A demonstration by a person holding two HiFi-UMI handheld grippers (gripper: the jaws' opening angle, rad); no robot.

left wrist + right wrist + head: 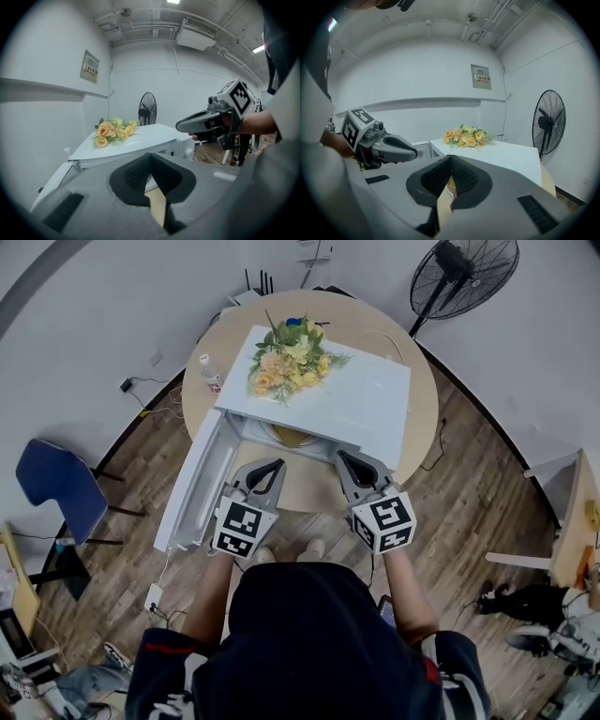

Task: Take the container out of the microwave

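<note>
A white microwave [356,404] stands on a round wooden table [314,491], its door [192,488] swung open to the left. Inside the opening a pale yellow round container [292,436] shows only in part, under the roof edge. My left gripper [277,465] is shut and empty, just in front of the opening's left side. My right gripper [340,457] is also shut and empty, before the right side. Neither touches the container. In the left gripper view the microwave [140,138] lies ahead and the right gripper [179,125] hangs at the right.
A bunch of yellow flowers [289,357] lies on the microwave's top. A small bottle [210,371] stands on the table at the left. A standing fan [463,277] is at the back right and a blue chair [56,488] at the left.
</note>
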